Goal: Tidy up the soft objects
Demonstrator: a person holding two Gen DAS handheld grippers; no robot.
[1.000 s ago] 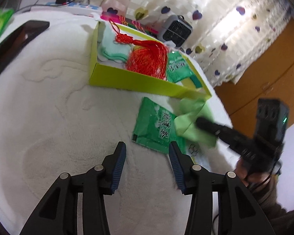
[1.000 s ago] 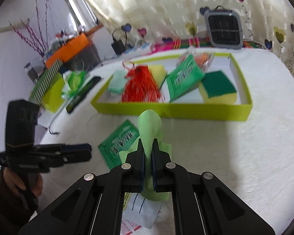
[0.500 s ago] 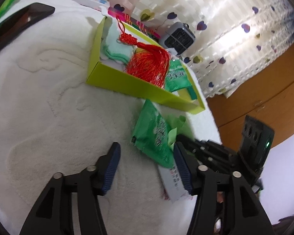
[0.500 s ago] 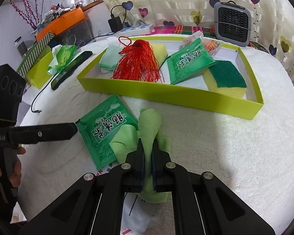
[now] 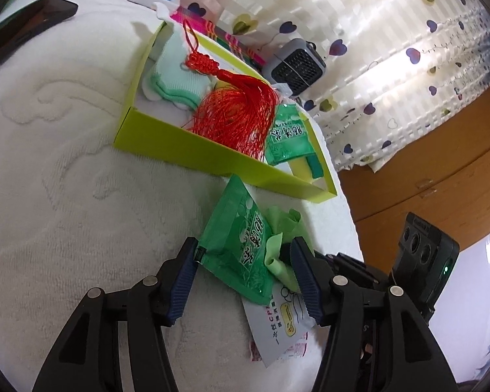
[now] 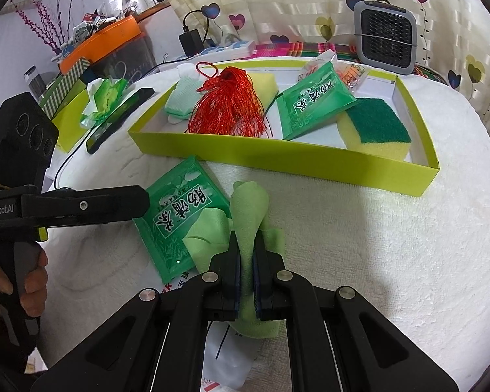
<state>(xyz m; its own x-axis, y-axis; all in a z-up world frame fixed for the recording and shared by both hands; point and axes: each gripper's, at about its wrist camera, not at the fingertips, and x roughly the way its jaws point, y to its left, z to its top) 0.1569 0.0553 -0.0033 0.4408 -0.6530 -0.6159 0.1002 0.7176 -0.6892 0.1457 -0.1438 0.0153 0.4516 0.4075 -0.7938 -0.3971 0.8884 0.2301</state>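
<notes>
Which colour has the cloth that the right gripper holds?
Light green. The cloth shows best in the right wrist view, pinched in the right gripper.

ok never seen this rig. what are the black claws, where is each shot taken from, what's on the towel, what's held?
There is no robot arm: a person holds a two-finger clamp in each hand, each with a fisheye camera looking along its fingers. One picture is from the left clamp, the other from the right.

The left gripper is open, its blue-padded fingers either side of a flat green plastic packet lying on the white towel. The right gripper is shut on a light green soft cloth, pinched upright between its pads.

Behind them sits a shallow lime-green cardboard tray. It holds a red tassel, a second green packet, a yellow sponge with a green scouring top and a pale mint folded cloth. White printed paper lies under the loose packet.
</notes>
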